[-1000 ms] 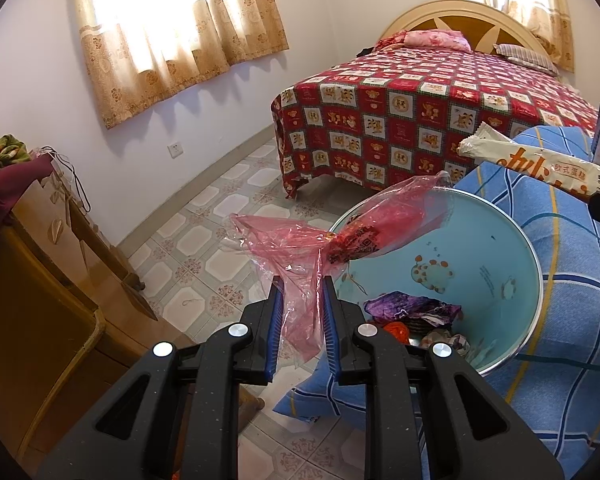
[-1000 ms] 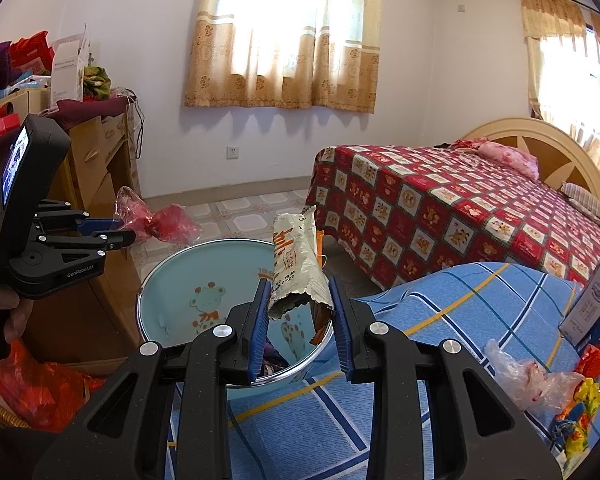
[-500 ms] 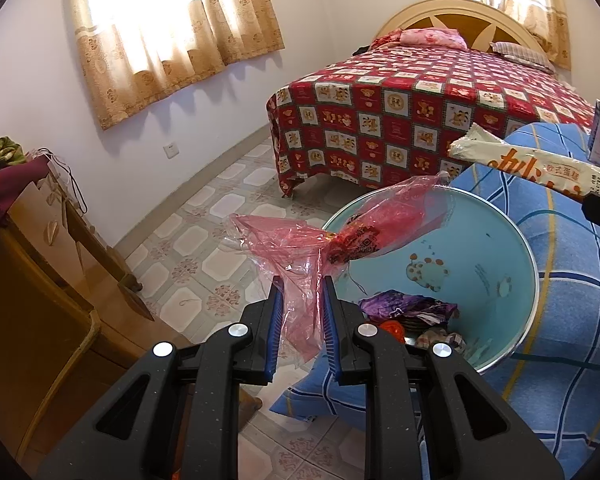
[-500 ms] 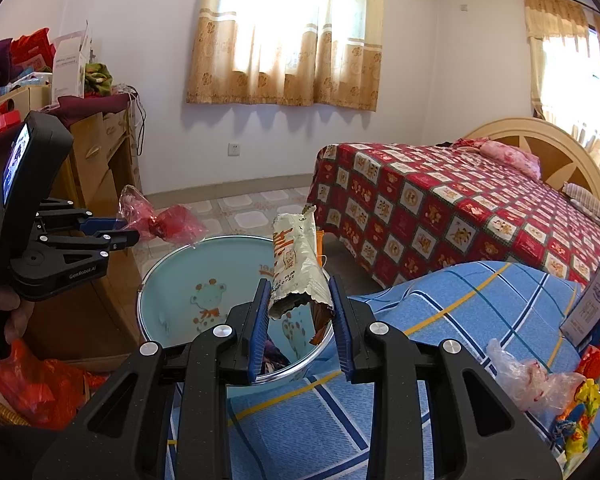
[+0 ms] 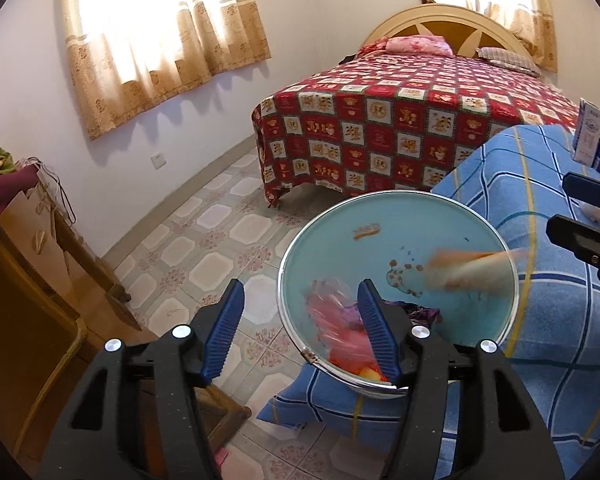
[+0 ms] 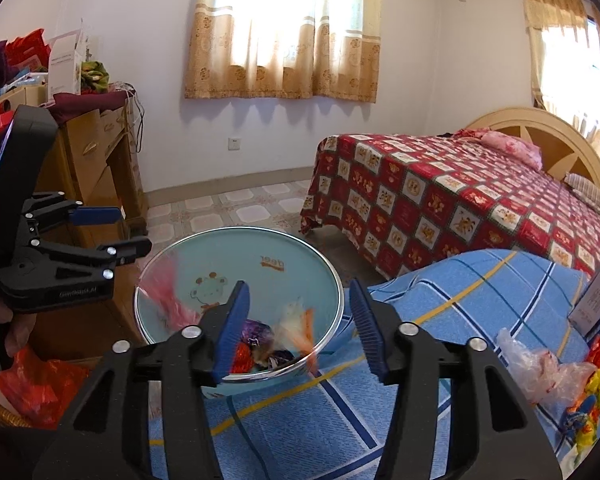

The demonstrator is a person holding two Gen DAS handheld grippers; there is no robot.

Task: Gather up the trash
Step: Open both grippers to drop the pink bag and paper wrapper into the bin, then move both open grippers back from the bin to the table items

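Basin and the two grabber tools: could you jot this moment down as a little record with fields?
place: bedroom, basin on blue checked bedding
left gripper: open, holds nothing
right gripper: open, holds nothing
pink bag: blurred, in the basin near its rim
snack wrapper: blurred, inside the basin
basin contents: purple wrapper and other scraps
trash left on bedding: clear bag, colourful wrappers

My two wrist views look down close on the basin [image 5: 396, 240] [image 6: 236, 264] from opposite sides — both share it.
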